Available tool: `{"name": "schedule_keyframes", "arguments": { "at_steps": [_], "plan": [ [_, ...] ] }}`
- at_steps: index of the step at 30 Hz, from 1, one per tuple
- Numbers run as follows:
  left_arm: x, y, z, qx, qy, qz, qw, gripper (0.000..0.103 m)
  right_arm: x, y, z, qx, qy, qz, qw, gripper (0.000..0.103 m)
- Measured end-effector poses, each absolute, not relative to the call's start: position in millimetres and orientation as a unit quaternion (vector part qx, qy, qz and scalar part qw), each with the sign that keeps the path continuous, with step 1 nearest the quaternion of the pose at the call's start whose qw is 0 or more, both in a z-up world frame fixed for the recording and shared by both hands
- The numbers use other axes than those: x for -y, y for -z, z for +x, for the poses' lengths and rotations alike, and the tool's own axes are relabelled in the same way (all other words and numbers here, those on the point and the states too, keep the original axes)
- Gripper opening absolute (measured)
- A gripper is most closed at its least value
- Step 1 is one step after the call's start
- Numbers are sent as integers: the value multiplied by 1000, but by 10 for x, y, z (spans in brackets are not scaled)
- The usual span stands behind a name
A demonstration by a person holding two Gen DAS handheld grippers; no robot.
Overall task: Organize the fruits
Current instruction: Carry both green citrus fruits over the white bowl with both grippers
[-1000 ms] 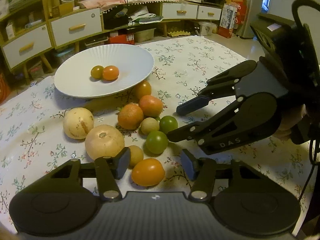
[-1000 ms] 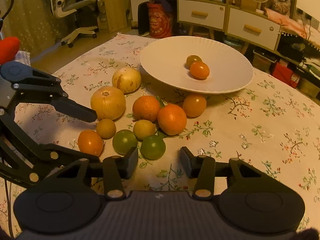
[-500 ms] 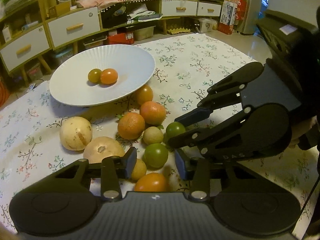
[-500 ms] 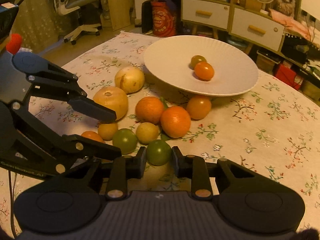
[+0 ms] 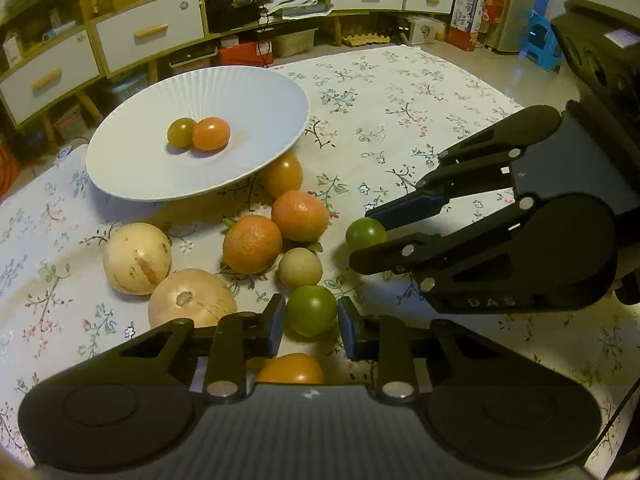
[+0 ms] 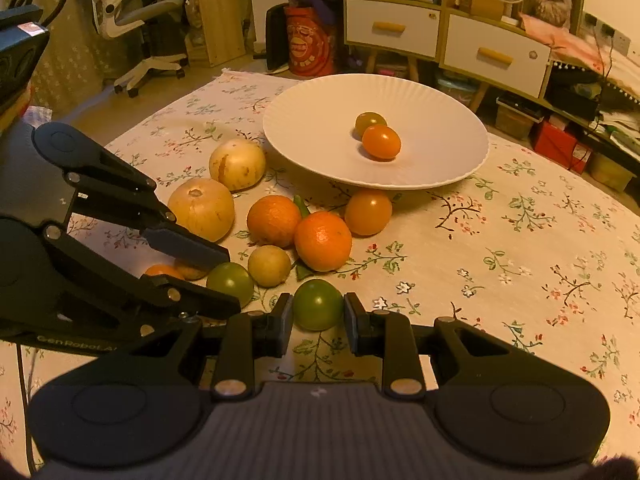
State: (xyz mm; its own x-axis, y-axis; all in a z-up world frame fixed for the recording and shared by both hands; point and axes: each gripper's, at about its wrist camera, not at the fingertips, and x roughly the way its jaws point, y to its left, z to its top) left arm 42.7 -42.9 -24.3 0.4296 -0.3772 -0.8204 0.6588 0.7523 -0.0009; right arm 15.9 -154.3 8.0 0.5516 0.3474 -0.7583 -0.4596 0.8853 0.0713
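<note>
Two green tomatoes lie on the flowered cloth in front of a white plate (image 5: 120, 168) (image 6: 304, 148). My left gripper (image 5: 312, 306) (image 6: 230, 280) has the nearer green tomato (image 5: 312, 314) (image 6: 230, 282) between its pads. Its jaws are closing and both pads touch the fruit. My right gripper (image 6: 317, 304) (image 5: 362, 237) is shut on the other green tomato (image 6: 318, 312) (image 5: 366, 233), which rests on the cloth. The plate holds a greenish tomato (image 5: 181, 132) and an orange tomato (image 5: 211, 133).
Two oranges (image 5: 252, 244) (image 5: 300, 216), two pale melons (image 5: 138, 258) (image 5: 192, 298), a small yellow fruit (image 5: 300, 267) and orange tomatoes (image 5: 282, 174) (image 5: 290, 368) lie around the grippers. The two grippers stand close together, fingers almost crossing. Drawers and shelves are beyond the table.
Both grippers went from open to closed around green tomatoes, the right one first. The left gripper slid forward past the orange tomato onto its green one.
</note>
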Motion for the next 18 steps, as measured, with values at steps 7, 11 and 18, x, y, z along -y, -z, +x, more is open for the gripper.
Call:
{"name": "schedule_keyframes", "arguments": {
  "at_steps": [7, 11, 18],
  "plan": [
    [435, 263, 443, -440, 310, 155, 828, 16, 1540, -72, 161, -416, -227, -69, 878, 24],
    [435, 263, 441, -439, 307, 151, 831, 15, 1537, -77, 148, -415, -225, -69, 879, 24],
    [431, 219, 420, -434, 310, 148, 833, 15, 1552, -109, 144, -412, -223, -67, 881, 24]
  ]
}}
